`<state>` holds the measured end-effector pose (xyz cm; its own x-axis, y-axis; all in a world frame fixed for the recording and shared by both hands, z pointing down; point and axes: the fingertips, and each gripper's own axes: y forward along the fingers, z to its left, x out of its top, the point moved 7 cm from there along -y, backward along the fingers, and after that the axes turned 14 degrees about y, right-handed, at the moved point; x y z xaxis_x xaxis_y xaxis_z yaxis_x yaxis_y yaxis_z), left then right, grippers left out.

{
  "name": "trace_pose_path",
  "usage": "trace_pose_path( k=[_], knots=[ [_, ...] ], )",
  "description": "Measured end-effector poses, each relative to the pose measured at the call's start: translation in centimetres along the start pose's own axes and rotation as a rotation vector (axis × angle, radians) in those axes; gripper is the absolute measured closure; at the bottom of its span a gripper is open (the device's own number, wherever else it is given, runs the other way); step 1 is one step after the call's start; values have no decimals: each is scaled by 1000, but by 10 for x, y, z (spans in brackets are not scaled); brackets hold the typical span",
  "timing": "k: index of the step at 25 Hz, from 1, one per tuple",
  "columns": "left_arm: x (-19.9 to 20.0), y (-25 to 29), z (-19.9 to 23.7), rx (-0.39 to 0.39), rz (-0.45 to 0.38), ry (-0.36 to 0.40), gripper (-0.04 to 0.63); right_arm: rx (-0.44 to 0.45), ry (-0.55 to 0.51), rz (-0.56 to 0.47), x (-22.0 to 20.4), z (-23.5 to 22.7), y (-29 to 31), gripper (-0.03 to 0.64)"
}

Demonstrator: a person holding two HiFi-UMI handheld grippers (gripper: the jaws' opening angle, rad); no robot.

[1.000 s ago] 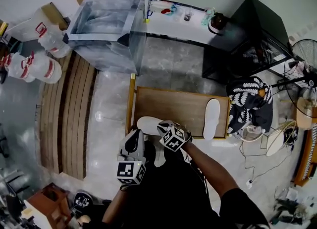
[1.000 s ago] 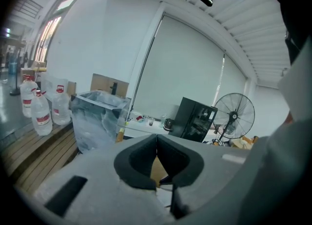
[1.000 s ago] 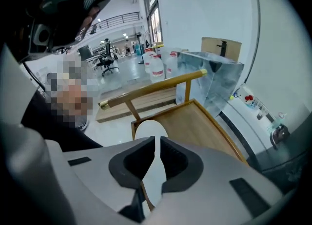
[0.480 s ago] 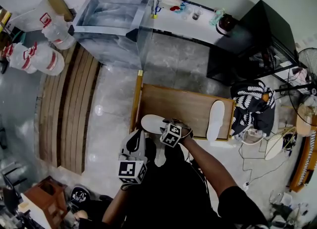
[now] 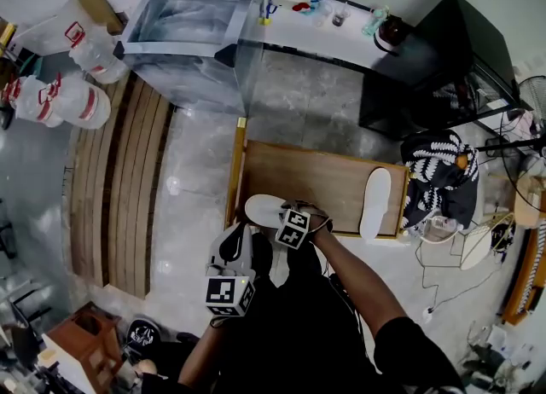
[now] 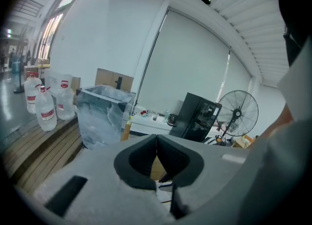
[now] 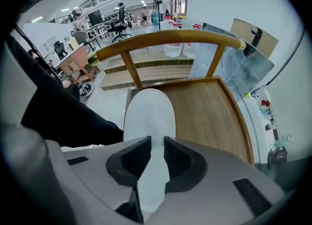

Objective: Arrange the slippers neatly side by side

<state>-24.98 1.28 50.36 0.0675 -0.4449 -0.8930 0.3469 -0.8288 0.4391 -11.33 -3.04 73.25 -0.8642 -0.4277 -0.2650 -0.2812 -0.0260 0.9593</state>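
Two white slippers lie on a low wooden platform (image 5: 316, 181). One slipper (image 5: 263, 207) is at its near left corner, the other (image 5: 374, 203) stands apart at its right end. My right gripper (image 5: 281, 215) points steeply down on the left slipper's near end. In the right gripper view this slipper (image 7: 148, 114) runs between the pads of the right gripper (image 7: 156, 152), which have just been closing and press on it. My left gripper (image 5: 236, 232) hangs near my body, left of the platform, shut with nothing in it (image 6: 156, 146).
A curved wooden rail (image 7: 165, 38) edges the platform's left end. Beyond it stand a clear plastic bin (image 5: 192, 34) and a black cabinet (image 5: 435, 68). Wooden slats (image 5: 119, 188) and water bottles (image 5: 51, 102) lie left, a patterned bag (image 5: 435, 179) right.
My right gripper has sunk onto the near end of the left slipper. The left gripper and both slippers stay where they were.
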Motion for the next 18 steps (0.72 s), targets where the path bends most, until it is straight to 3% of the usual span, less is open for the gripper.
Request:
trace_pose_path(
  k=[3, 9, 18],
  knots=[
    [-1, 2, -1, -5, 5, 3, 578, -3, 7, -6, -2, 2, -1, 575],
    [4, 11, -6, -32, 2, 17, 578, -15, 52, -42, -5, 1, -17, 583],
    [17, 38, -26, -122, -8, 72, 578, -49, 253, -122, -24, -20, -47, 588]
  ],
)
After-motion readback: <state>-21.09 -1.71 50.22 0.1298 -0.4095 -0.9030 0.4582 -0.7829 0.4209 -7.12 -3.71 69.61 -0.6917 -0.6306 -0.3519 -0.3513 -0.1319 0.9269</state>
